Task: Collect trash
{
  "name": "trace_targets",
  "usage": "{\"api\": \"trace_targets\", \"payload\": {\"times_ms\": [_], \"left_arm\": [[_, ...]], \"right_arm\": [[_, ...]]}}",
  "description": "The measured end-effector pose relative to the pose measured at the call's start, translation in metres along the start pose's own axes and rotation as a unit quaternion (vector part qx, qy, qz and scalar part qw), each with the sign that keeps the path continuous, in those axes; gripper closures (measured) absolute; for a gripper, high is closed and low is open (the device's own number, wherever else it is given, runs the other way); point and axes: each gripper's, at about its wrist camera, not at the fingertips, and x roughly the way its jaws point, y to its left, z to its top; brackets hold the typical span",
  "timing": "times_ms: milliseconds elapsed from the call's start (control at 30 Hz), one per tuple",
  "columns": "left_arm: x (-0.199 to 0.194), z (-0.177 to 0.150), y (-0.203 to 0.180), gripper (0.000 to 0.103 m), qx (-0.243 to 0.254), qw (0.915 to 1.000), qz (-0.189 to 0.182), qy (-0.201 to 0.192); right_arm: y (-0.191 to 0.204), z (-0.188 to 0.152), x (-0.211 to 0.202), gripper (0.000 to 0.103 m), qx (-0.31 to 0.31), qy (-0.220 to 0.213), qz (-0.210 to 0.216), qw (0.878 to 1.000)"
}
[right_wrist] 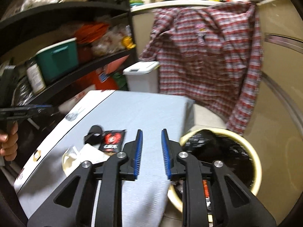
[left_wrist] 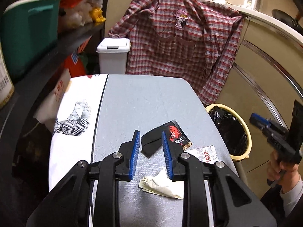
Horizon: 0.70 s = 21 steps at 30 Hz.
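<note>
Trash lies on a grey table [left_wrist: 136, 102]: a folded black piece [left_wrist: 150, 141], a black and red wrapper [left_wrist: 176, 133], a white card marked 1928 [left_wrist: 205, 154] and a crumpled cream paper [left_wrist: 161, 184]. My left gripper [left_wrist: 151, 134] is open above the table, its fingers either side of the black piece. My right gripper [right_wrist: 151, 132] is open and empty over the table's right edge, beside a cream bin with a black liner [right_wrist: 251, 151]. The bin also shows in the left wrist view [left_wrist: 244, 130]. The wrapper [right_wrist: 112, 140], black piece [right_wrist: 92, 134] and cream paper [right_wrist: 71, 158] lie left of the right gripper.
A plaid shirt [left_wrist: 181, 43] hangs on the cabinet behind the table. A white lidded bin [left_wrist: 113, 54] stands behind the table. Dark shelves [left_wrist: 56, 39] with a green box [left_wrist: 30, 32] stand at the left. A white sheet [left_wrist: 75, 113] covers the table's left part.
</note>
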Motion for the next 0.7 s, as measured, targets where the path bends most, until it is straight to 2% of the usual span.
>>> {"api": "trace_targets", "payload": {"times_ms": [100, 167, 300, 533, 700], "left_arm": [[0.008, -0.002, 0.002, 0.079, 0.005, 1.0, -0.003, 0.003], [0.014, -0.005, 0.002, 0.079, 0.012, 0.9999, -0.002, 0.007], [0.023, -0.005, 0.008, 0.079, 0.006, 0.9999, -0.007, 0.015], [0.039, -0.008, 0.01, 0.078, 0.011, 0.9992, -0.018, 0.033], [0.051, -0.012, 0.011, 0.077, 0.025, 0.9984, -0.025, 0.043]], "right_arm": [[0.012, -0.002, 0.014, 0.058, -0.013, 0.018, 0.025, 0.999], [0.02, -0.005, 0.023, 0.054, -0.024, 0.028, 0.038, 0.999], [0.033, -0.013, 0.043, 0.04, -0.045, 0.062, 0.064, 0.995], [0.042, -0.025, 0.077, 0.029, -0.069, 0.115, 0.085, 0.987], [0.05, -0.03, 0.086, 0.029, -0.09, 0.136, 0.104, 0.981]]}}
